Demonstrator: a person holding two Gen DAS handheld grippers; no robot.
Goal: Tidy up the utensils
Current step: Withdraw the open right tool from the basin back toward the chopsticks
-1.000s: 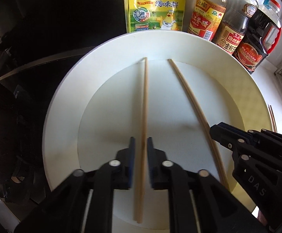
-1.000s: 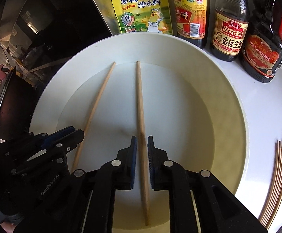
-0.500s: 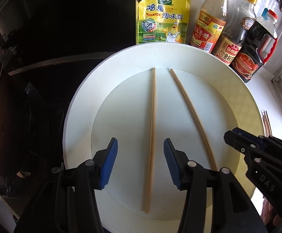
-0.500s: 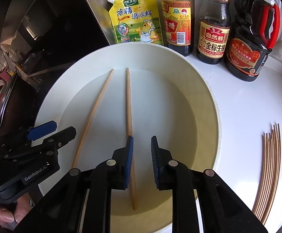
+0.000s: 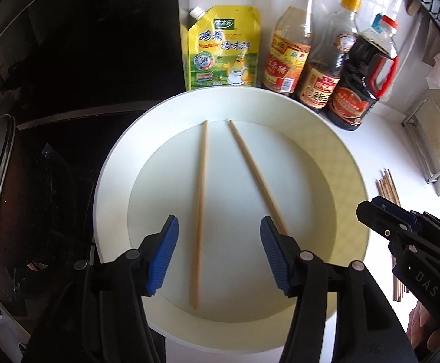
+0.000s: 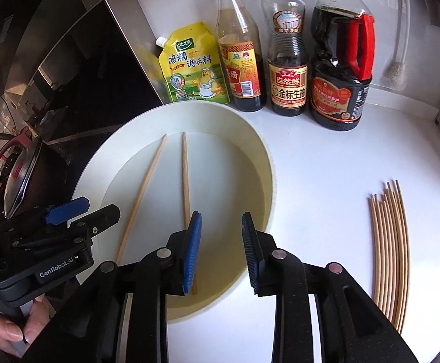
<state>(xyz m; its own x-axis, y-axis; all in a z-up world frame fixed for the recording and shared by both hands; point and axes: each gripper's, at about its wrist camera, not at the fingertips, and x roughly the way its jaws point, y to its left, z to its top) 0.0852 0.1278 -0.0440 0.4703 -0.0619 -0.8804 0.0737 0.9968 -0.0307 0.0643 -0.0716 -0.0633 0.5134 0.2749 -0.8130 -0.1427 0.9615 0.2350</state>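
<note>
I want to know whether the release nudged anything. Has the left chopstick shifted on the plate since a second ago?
No. The left chopstick lies as before beside its partner on the plate, its far tip the same way off the rim.

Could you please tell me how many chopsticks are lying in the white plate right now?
2: left chopstick and right chopstick lie side by side on the plate.

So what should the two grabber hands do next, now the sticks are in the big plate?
Probably swing the right gripper over to the bundle of thin wooden chopsticks on the white counter to fetch more. Both grippers have just been opening and hold nothing; two wooden chopsticks already lie loose in the round white plate.
</note>
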